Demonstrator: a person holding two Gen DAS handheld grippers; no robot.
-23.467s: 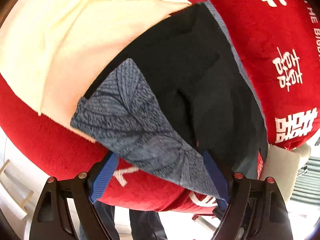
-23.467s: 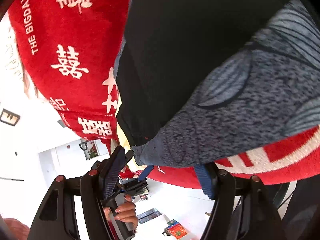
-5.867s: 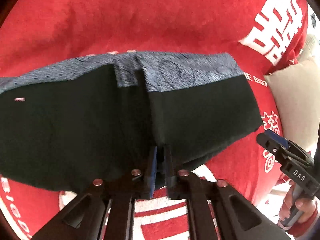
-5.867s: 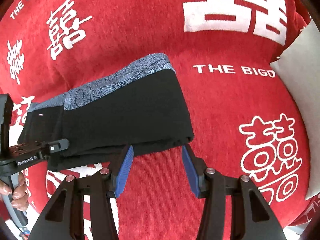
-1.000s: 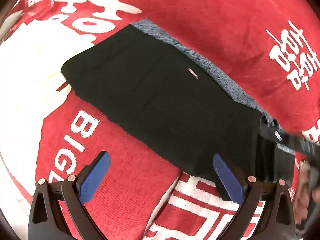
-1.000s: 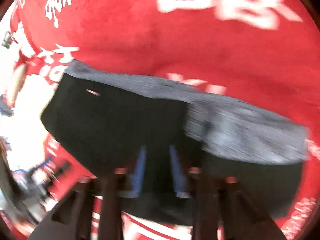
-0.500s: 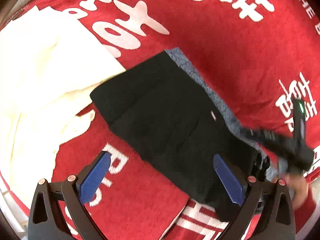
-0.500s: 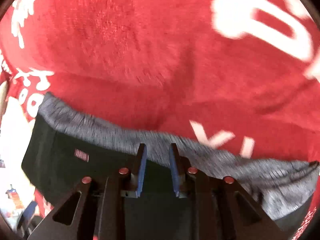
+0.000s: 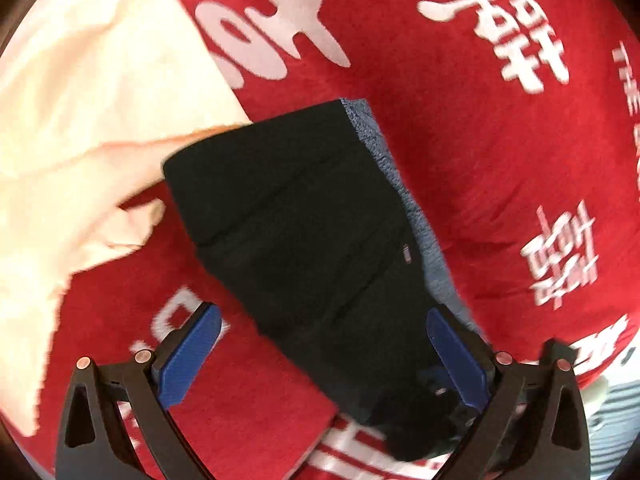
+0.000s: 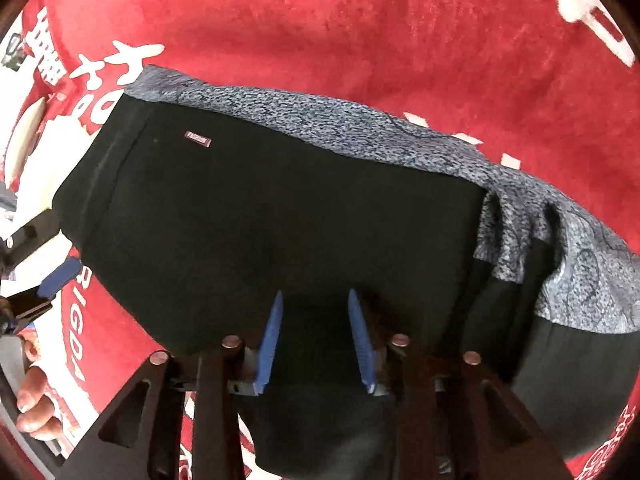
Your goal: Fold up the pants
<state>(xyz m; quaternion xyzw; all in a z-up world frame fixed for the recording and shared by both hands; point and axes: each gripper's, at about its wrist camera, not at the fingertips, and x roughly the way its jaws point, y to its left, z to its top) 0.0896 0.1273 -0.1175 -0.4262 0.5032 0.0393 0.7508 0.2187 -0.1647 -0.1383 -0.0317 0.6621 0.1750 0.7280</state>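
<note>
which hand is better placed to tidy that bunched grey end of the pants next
Right, probably. The right gripper is over the pants, beside the bunched grey end; it has just been opening, pants between its fingers. The left gripper is wide open near the opposite end.

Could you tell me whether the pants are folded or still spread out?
Folded: the pants lie as a compact, layered black rectangle on the red blanket.

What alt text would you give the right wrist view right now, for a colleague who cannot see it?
Folded black pants with a grey patterned band along their far edge lie on a red blanket printed with white characters. The right tongs, blue pads just opening, straddle the pants' near edge.
</note>
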